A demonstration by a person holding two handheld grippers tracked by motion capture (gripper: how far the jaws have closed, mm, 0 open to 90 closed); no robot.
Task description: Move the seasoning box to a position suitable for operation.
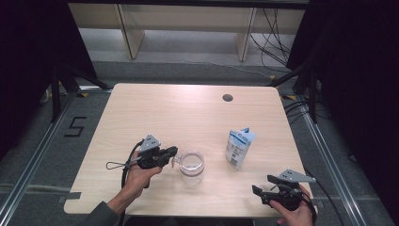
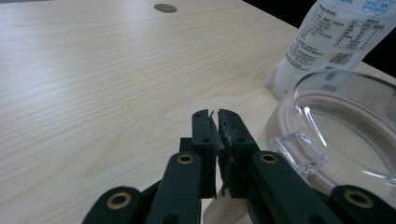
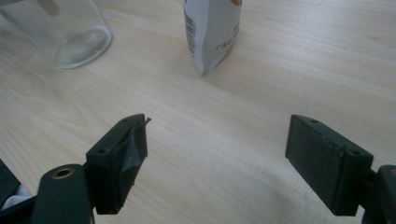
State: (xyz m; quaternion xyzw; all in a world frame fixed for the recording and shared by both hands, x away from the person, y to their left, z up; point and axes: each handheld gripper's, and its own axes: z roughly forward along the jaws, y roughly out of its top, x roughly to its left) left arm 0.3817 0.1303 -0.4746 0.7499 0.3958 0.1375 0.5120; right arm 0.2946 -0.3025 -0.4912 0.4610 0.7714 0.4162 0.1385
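Looking down, high view: pale wood table (image 1: 155, 108) with round cable hole (image 1: 227, 98) at far edge, grey floor and dark curtains around. Left gripper (image 1: 172, 151) just left of clear glass jar (image 1: 192, 165); white pouch (image 1: 239, 147) stands right of jar; right gripper (image 1: 261, 185) near right edge.

Left gripper view: jaws closed, nothing between them, jar's clear tab (image 2: 299, 153) just beside.

Right gripper view: jaws spread wide over bare wood, pouch (image 3: 212, 32) far ahead.

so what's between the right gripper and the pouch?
Nothing: bare tabletop runs from the open right gripper to the standing pouch, clearest in the right gripper view.
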